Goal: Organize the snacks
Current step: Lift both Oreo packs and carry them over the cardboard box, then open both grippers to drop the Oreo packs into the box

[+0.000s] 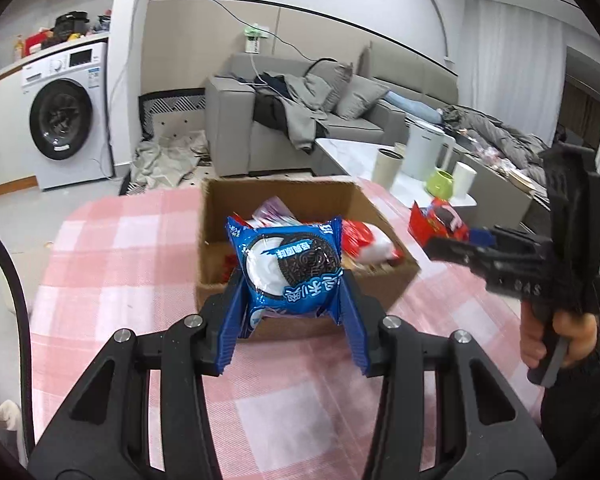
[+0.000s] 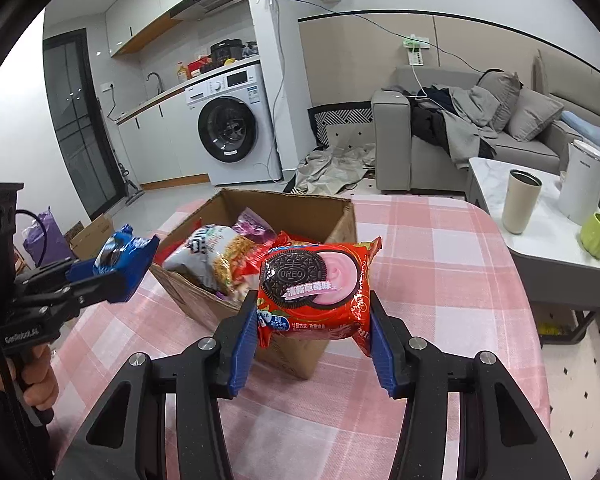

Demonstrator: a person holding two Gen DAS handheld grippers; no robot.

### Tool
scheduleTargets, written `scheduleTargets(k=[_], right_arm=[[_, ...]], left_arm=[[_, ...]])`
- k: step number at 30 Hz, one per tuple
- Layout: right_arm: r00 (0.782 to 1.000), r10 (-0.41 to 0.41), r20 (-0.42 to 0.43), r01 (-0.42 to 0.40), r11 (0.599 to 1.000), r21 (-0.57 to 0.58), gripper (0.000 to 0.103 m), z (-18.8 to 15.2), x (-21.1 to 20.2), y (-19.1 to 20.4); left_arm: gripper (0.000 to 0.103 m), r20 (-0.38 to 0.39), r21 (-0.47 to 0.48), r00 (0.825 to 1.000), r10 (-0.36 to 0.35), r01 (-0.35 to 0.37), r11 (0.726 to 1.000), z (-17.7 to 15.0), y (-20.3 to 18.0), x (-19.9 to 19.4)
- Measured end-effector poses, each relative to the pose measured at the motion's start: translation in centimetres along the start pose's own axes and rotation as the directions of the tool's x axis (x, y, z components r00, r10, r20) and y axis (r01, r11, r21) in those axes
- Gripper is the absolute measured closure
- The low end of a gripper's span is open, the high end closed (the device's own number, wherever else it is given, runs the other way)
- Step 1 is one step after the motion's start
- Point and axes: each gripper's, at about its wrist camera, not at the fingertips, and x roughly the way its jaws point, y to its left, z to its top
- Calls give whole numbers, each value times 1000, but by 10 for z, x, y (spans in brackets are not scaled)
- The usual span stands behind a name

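Two Oreo packs held up near an open cardboard box (image 2: 340,216) on the pink checked table (image 2: 440,272).

Inside the box: a noodle bag (image 2: 215,256), a purple packet (image 2: 253,226) and red-and-white wrappers (image 1: 374,246), heaped loosely. Left gripper (image 1: 293,314) clenched on the blue Oreo pack (image 1: 289,268), pads pressing both side edges; pack upright in the left wrist view, print upside down, long axis running up toward the box. Right gripper (image 2: 314,338) clenched on the red strawberry Oreo pack (image 2: 318,284), held face-on at the near right corner of the box, long axis across from left to right, logo upright. Each pack raised off the table, just in front of the box.
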Motion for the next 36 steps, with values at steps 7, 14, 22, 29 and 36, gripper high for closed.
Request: scheduleTargets(k=[7,14,22,29,36], right_arm=[[1000,30,-6,-30,999,-18,52,12,19,20],[999,44,-6,-44,999,-26,52,23,36,34],[998,55,12,-55,998,2,52,33,58,32],[999,42,-13,-42,999,12,52,37,77,29],[999,37,-19,-36,999,24,52,41,88,24]], left_arm=[[61,16,1,998,63,-63,998,17,14,5],[61,-12,-8,995,100,-100,995,28,22,33],[61,-29,5,992,125,-124,992,28,21,76],[60,-35,27,989,140,-140,990,24,22,95],[60,-49,64,985,168,-165,984,18,21,111]])
